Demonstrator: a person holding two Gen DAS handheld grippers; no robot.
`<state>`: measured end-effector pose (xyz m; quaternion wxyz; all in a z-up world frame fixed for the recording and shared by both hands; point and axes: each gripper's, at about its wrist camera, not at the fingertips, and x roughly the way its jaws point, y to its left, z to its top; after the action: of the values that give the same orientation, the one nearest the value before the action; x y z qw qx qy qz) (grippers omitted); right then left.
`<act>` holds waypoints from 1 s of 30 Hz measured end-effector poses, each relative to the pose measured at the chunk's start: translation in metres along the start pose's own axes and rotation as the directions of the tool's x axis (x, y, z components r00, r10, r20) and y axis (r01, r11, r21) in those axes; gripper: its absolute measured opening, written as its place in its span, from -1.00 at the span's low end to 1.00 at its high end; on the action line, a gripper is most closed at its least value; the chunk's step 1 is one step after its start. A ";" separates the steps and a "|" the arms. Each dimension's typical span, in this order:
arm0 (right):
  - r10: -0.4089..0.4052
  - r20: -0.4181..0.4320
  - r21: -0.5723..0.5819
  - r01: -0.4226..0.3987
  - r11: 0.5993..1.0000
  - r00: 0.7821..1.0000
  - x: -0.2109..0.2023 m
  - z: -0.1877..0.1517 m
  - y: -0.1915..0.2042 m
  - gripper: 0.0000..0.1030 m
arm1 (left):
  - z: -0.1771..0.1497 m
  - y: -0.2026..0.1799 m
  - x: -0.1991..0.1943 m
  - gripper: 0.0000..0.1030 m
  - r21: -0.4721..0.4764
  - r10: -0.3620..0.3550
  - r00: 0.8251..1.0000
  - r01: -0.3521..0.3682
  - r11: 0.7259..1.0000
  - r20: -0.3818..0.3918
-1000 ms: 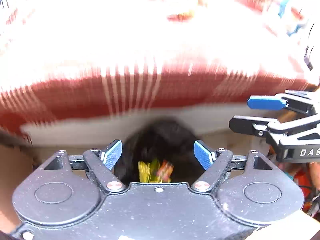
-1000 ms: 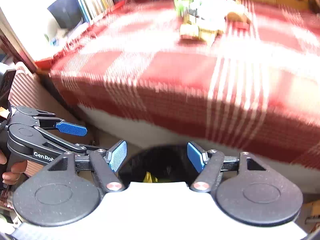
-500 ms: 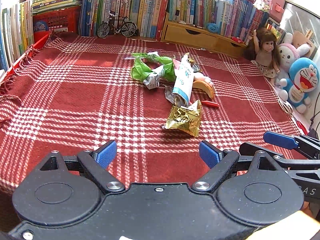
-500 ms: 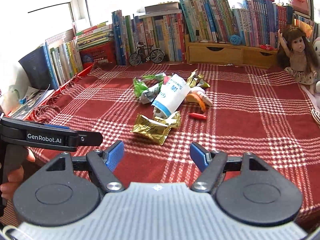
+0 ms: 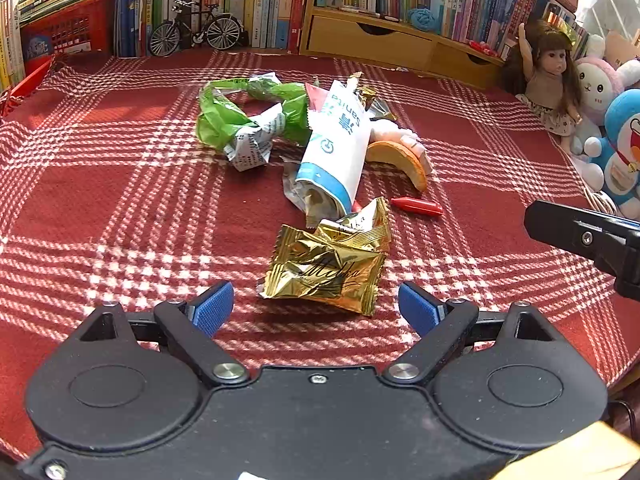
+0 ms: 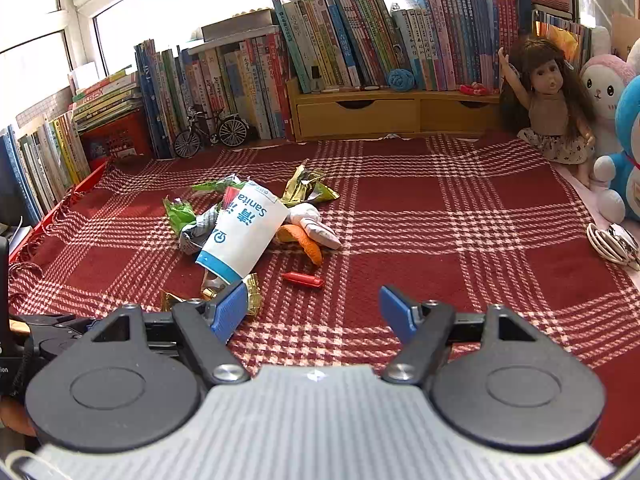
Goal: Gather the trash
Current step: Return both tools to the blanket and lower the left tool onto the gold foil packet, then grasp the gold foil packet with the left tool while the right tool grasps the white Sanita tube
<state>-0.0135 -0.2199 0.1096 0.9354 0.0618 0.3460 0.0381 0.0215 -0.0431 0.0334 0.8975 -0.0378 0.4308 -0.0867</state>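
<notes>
A pile of trash lies on the red plaid cloth (image 5: 120, 200). Nearest is a crumpled gold wrapper (image 5: 328, 268), just beyond my left gripper (image 5: 316, 310), which is open and empty. Behind it lie a white and blue Sanita packet (image 5: 338, 148), a green plastic wrapper (image 5: 224, 120), an orange peel (image 5: 400, 158) and a small red piece (image 5: 416, 206). My right gripper (image 6: 312, 310) is open and empty, a little short of the red piece (image 6: 302, 279) and the Sanita packet (image 6: 242, 232). The gold wrapper (image 6: 250, 294) is partly hidden behind its left finger.
Books (image 6: 320, 56) and a wooden drawer unit (image 6: 360, 114) line the back edge, with a model bicycle (image 5: 196, 32) in front. A doll (image 6: 548, 96) and plush toys (image 6: 624, 152) stand at the right; a white cable coil (image 6: 608, 244) lies near them.
Both grippers rose from over a dark bin below the table edge and moved forward over the cloth toward the trash pile. Both stay open.
</notes>
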 end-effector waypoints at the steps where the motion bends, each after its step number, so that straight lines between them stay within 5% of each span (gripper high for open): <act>1: -0.003 -0.001 0.000 0.003 1.000 1.000 0.001 0.000 -0.001 0.60 | 0.001 -0.003 0.004 0.72 0.008 0.001 1.000 -0.001 1.000 0.000; 8: -0.011 -0.011 -0.009 0.010 1.000 1.000 0.009 0.000 -0.003 0.60 | 0.003 -0.020 0.026 0.68 0.063 0.050 0.999 -0.050 0.997 0.002; 15: -0.003 -0.016 -0.017 0.003 1.000 1.000 0.015 0.002 -0.002 0.60 | 0.005 -0.014 0.021 0.14 0.069 0.064 0.997 -0.066 0.995 0.033; 24: 0.041 -0.038 -0.019 -0.042 0.999 0.998 0.036 0.010 0.010 0.60 | 0.009 0.011 -0.005 0.13 0.070 0.116 0.989 -0.123 0.990 0.092; 30: 0.140 -0.123 -0.020 -0.143 0.989 0.983 0.085 0.032 0.032 0.64 | 0.016 0.035 -0.006 0.13 0.014 0.165 0.984 -0.166 0.986 0.071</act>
<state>0.0702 -0.1815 0.0834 0.9084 0.0703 0.3963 0.1132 0.0349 -0.0077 0.0433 0.9165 0.0041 0.3998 -0.0146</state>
